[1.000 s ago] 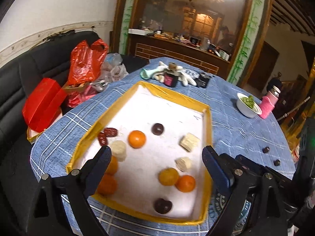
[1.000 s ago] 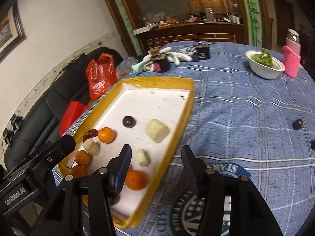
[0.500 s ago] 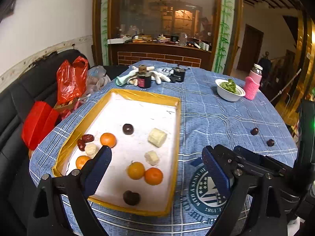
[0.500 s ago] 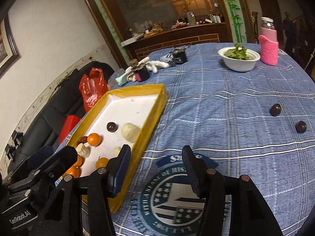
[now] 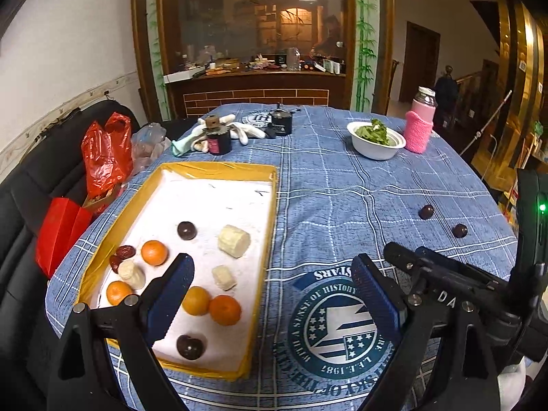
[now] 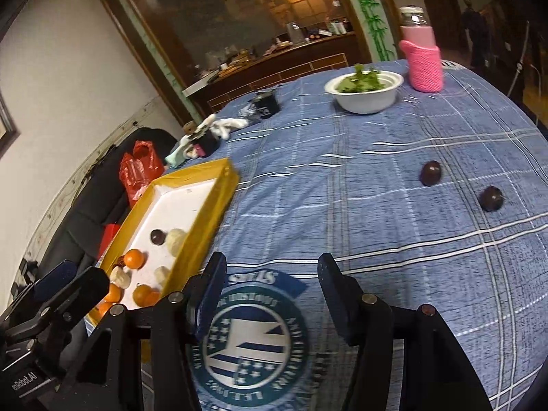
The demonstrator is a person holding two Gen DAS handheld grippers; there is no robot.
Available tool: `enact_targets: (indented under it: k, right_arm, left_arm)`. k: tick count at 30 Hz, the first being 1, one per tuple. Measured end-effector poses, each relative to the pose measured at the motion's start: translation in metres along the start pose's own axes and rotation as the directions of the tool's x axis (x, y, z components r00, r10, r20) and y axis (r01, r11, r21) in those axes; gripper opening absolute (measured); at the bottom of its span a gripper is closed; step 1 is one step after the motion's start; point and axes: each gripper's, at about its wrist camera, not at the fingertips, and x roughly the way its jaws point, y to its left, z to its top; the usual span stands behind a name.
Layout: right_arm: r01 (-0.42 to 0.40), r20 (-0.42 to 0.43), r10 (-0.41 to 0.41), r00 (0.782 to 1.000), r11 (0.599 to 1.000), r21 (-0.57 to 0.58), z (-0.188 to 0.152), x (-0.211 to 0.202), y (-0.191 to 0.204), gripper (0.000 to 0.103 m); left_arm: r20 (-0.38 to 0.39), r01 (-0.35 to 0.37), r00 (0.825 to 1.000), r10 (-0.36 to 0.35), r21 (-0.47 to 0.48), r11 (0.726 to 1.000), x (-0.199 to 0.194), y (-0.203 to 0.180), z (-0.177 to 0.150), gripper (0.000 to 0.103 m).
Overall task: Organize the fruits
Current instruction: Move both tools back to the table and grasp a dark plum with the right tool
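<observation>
Sofa [image 5: 24, 198] far left, black, with red bags [image 5: 106, 154] on it. Next, yellow-rimmed tray [image 5: 219, 167] on blue checked cloth [image 5: 342, 205]. In tray: two red dates [image 5: 124, 251] at left edge, four oranges [image 5: 154, 252], three pale peeled pieces [image 5: 234, 240], two dark round fruits [image 5: 187, 230]. Behind tray: white gloves [image 5: 246, 130] and two dark jars [image 5: 217, 138]. Left gripper [image 5: 272, 294] low in frame, jaws wide apart, nothing between them; its left finger overlaps the tray's near half, right finger over the round printed emblem [image 5: 337, 334] on the cloth. Whether it touches anything, cannot tell. Right of centre at the back: white bowl [image 5: 376, 140] of greens, then pink-sleeved bottle [image 5: 420, 126] just beside it. Two loose dark fruits [image 5: 426, 211] on bare cloth, well apart from tray, near each other. Right gripper [image 6: 270, 291] hangs above the emblem, jaws parted about halfway, holding nothing; the loose fruits lie ahead and to its right, tray to its left. Right edge of left view shows the right gripper's black body with a green light.
</observation>
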Motion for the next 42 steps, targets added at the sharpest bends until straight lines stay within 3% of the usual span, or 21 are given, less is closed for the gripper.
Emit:
enact_targets:
  k: [8,12,16,19,23,25,30,34,38,42]
  right_arm:
    - [0.05,0.006,-0.05,0.999,0.997,0.054,0.004,-0.012,-0.046,0.06]
    - [0.134,0.021,-0.136,0.991,0.988,0.074,0.011,-0.03,-0.083,0.06]
    - [0.246,0.02,-0.249,0.968,0.963,0.115,0.023,-0.041,-0.128,0.06]
    - [0.259,-0.012,-0.26,0.966,0.957,0.131,0.037,-0.034,-0.15,0.06]
    - [0.298,-0.035,-0.296,0.955,0.947,0.119,0.051,-0.018,-0.164,0.06]
    - [0.329,-0.053,-0.325,0.944,0.939,0.102,0.054,-0.007,-0.171,0.059]
    - [0.322,-0.066,-0.316,0.946,0.941,0.103,0.053,0.009,-0.182,0.05]
    - [0.328,-0.05,-0.325,0.944,0.942,0.072,0.053,0.011,-0.18,0.05]
    - [0.349,-0.053,-0.347,0.936,0.936,0.042,0.053,0.012,-0.178,0.035]
    - [0.348,-0.059,-0.345,0.937,0.937,0.043,0.053,0.011,-0.179,0.032]
  left_arm:
    - [-0.044,0.046,0.998,-0.044,0.028,0.999,0.016,-0.016,0.003,0.093]
    - [-0.072,0.092,0.993,-0.091,0.015,0.996,0.028,-0.02,0.005,0.093]
    - [-0.117,0.142,0.983,-0.139,0.021,0.99,0.046,-0.033,0.005,0.093]
    - [-0.139,0.2,0.971,-0.193,0.041,0.979,0.057,-0.051,0.006,0.092]
    - [-0.159,0.26,0.956,-0.248,0.063,0.963,0.075,-0.074,0.017,0.091]
    - [-0.159,0.271,0.954,-0.256,0.085,0.959,0.086,-0.089,0.026,0.084]
    - [-0.199,0.321,0.936,-0.291,0.137,0.937,0.123,-0.131,0.043,0.072]
    - [-0.228,0.354,0.922,-0.313,0.168,0.92,0.152,-0.162,0.047,0.07]
    - [-0.257,0.385,0.909,-0.327,0.222,0.896,0.179,-0.196,0.048,0.067]
    - [-0.272,0.407,0.901,-0.338,0.264,0.874,0.197,-0.223,0.048,0.06]
